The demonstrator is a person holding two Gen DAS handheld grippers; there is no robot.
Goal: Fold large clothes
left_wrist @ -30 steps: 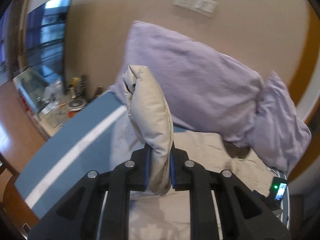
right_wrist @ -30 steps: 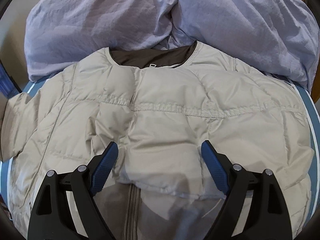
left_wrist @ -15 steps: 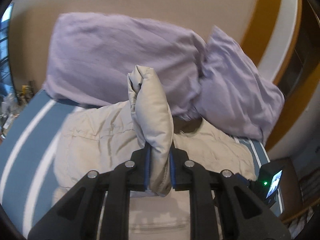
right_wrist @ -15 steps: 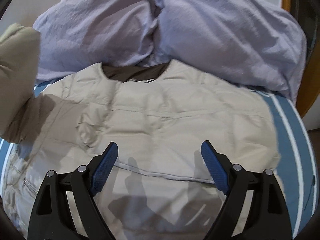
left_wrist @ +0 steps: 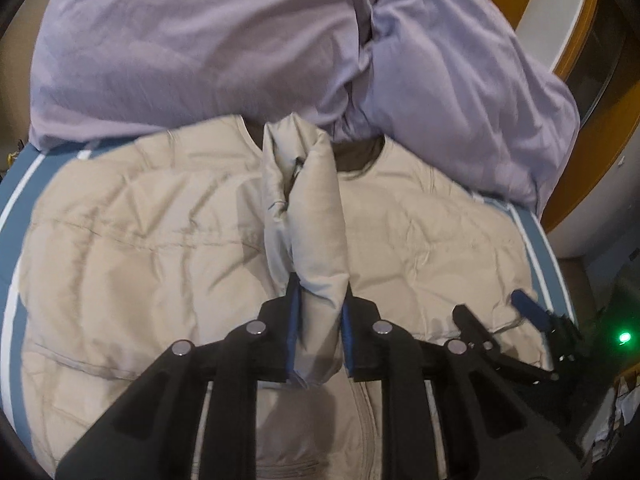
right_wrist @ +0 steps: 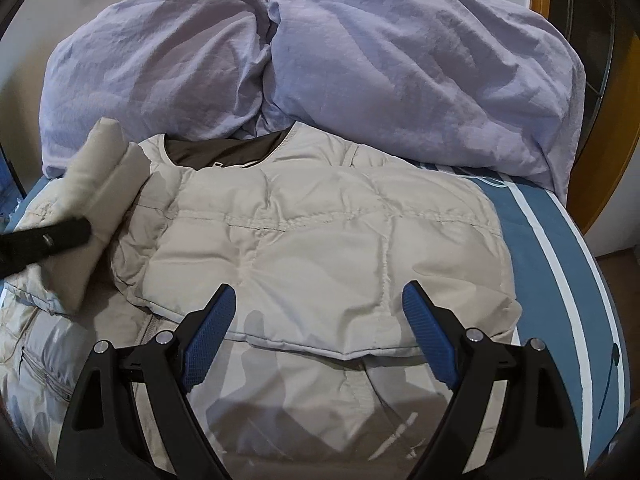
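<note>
The jacket (right_wrist: 328,240) lies flat on the bed (right_wrist: 560,248), collar at the far end against the pillows (right_wrist: 280,60), its right side already turned in over the chest. The left gripper (left_wrist: 319,316) pinches the left sleeve (left_wrist: 308,200) between pressed-together jaws and holds it raised over the middle of the jacket. The right gripper (right_wrist: 316,332) hangs over the near right part of the jacket, jaws spread wide, holding nothing.

Risks, left to right:
- The sleeve is puffy, slick-looking fabric, bunched in the pinch. It may slip out early and flop short of the chest.
- If the sleeve is dragged rather than lifted, the left shoulder may pull along and skew the body on the bed.
- Nothing pins the turned-in right panel. Its padding may spring it open if jostled.
- The two grippers are near each other; they may collide over the chest.

Count: one jacket, one sleeve showing, two pillows, one bed, two grippers.
</note>
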